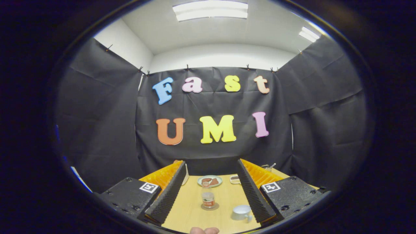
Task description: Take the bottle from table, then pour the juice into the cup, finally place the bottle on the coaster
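While tool point(208, 208) gapes empty, bottle point(208, 198) on coaster point(210, 207); coaster mostly hidden.

One bottle point(208, 198), one coaster point(210, 207) and one cup point(241, 212) are sitting on the counter point(188, 211). One plate point(210, 181) and one small dish point(234, 179) are lying beyond them. Two fingers point(169, 195) of the hand-held gripper point(209, 191) are standing apart.
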Tool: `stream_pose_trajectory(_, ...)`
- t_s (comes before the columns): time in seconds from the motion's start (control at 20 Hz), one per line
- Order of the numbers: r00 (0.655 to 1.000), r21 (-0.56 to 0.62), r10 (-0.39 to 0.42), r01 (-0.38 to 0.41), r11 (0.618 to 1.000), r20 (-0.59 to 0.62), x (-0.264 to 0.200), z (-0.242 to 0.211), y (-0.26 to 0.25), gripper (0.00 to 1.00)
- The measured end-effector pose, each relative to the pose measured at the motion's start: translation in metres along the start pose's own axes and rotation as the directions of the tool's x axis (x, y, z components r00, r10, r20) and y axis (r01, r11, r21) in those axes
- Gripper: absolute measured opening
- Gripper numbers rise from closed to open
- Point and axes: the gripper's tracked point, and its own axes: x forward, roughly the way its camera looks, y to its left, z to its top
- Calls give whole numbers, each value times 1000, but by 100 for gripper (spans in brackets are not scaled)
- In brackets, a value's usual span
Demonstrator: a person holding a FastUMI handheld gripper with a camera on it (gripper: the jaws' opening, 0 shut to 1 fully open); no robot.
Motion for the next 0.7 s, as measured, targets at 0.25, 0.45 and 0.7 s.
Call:
stream_pose_trajectory(0.25, 999, -1, 40, -40, 999, 16, -26, 16, 15, 100)
stream_pose_trajectory(0.45, 997, 40, 74, -74, 996, 23, -38, 22, 24, 100)
stream_pose_trajectory(0.7, 996, 51, 88, -88, 995, -4, -46, 14, 25, 100)
